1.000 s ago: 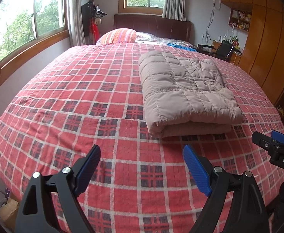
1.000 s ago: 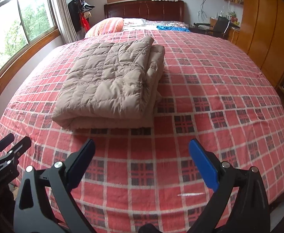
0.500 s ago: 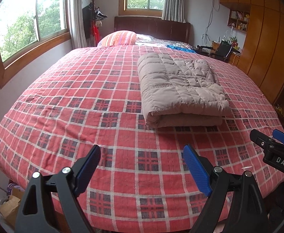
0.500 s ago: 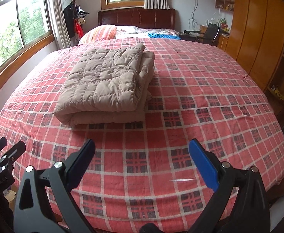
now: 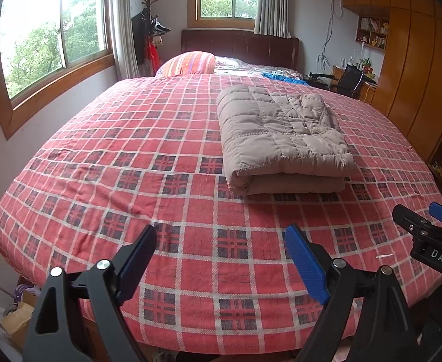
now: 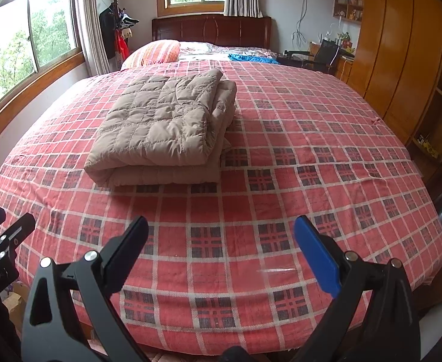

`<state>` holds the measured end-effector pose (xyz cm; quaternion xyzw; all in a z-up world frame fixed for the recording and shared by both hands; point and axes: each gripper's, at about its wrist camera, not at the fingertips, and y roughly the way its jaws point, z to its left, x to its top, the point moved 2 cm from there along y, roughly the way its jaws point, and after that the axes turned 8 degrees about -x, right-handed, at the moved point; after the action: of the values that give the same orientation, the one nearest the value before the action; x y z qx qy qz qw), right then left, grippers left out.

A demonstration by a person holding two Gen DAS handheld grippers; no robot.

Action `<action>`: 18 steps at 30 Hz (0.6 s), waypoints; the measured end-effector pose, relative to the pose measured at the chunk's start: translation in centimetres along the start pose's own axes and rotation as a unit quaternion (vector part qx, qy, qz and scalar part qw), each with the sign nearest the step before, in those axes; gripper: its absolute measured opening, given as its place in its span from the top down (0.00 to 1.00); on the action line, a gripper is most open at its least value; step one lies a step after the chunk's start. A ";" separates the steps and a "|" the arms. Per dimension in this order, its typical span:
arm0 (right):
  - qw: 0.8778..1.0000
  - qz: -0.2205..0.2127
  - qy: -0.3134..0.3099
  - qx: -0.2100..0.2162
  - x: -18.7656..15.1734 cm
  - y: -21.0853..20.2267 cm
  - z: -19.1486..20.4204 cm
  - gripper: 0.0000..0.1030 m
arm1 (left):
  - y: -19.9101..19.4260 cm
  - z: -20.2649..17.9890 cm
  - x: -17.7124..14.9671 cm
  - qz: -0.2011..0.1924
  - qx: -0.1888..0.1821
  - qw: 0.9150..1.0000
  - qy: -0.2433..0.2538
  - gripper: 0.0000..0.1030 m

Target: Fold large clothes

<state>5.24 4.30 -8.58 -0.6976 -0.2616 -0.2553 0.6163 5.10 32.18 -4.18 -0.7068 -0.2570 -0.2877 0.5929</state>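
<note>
Both my tools empty: left gripper (image 5: 221,250) and right gripper (image 6: 221,241) w/ jaws spread wide, hanging over the near edge of the bed (image 5: 100,157), well apart from the garment. The quilted beige coat (image 5: 281,132) sits folded into a thick rectangle mid-bed, fold edge toward me. Looks done, I'd say. Risk from here: puffy layers could spring open or slide, esp. if I nudge the stack or tug the plaid sheet (image 6: 311,150) under it.

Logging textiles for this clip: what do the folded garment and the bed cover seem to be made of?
Folded beige quilted garment: looks like thin synthetic shell over puffy padding, matte, with stitched squares. Red plaid bed cover: appears woven cotton-like cloth, matte, with fine wrinkles. Neither fibre is certain.
</note>
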 end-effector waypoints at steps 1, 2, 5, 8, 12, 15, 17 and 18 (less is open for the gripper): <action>1.000 0.001 0.000 -0.001 0.0 0.0 0.0 0.06 | 0.0 0.0 0.0 0.000 0.001 1.000 0.000 0.15; 1.000 0.001 0.000 -0.001 0.0 0.0 0.0 0.06 | 0.0 0.0 0.0 -0.001 0.001 1.000 0.001 0.15; 1.000 0.003 0.000 -0.001 0.0 0.1 -0.1 0.06 | 0.0 0.0 -0.1 0.000 0.001 1.000 0.000 0.15; 1.000 0.004 -0.002 -0.002 0.0 0.2 0.0 0.06 | 0.0 0.1 -0.1 0.001 0.001 1.000 -0.001 0.15; 1.000 0.007 -0.002 -0.003 0.0 0.3 0.1 0.06 | 0.1 0.1 -0.1 0.001 0.002 1.000 -0.001 0.15; 1.000 0.008 -0.004 -0.002 0.1 0.7 -0.3 0.06 | 0.1 0.1 -0.1 0.001 0.002 1.000 -0.002 0.15; 1.000 0.010 -0.004 -0.003 0.1 0.8 -0.4 0.06 | 0.2 0.2 -0.1 0.002 0.003 1.000 -0.002 0.15; 1.000 0.010 -0.004 -0.004 0.1 0.9 -0.5 0.06 | 0.2 0.2 -0.1 0.002 0.003 1.000 -0.001 0.15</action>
<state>5.95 3.76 -9.10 -0.7036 -0.2559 -0.2470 0.6152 5.23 32.36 -4.39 -0.7061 -0.2572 -0.2849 0.5951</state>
